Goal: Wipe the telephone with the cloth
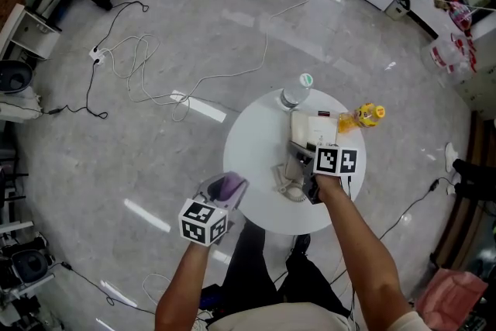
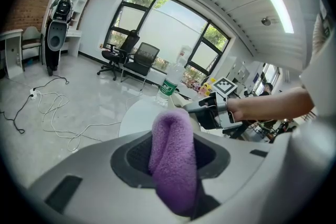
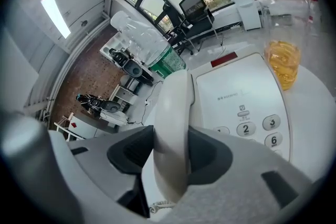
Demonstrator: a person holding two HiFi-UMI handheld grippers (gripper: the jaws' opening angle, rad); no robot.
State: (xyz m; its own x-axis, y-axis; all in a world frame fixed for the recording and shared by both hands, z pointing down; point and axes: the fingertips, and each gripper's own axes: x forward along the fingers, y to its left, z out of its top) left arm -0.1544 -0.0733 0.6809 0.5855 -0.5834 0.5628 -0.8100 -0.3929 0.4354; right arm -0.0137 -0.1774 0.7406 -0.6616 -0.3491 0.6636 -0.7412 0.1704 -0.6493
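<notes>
We note left gripper (image 1: 225, 188) jaws pinching the cloth (image 2: 172, 149), right gripper (image 1: 304, 176) jaws clamping the handset (image 3: 173, 113), whose smooth shell may slip or tug the telephone (image 3: 239, 94) across the table (image 1: 252, 143).

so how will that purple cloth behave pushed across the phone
The purple cloth folds softly in the left gripper, so it is probably floppy and light. Its fuzzy pile likely drags rather than slips.

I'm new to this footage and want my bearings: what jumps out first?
A purple cloth bulges from the jaws of the left gripper, by the near-left edge of the round white table. The right gripper clamps the white handset of the telephone, with a clear bottle standing behind it.
</notes>
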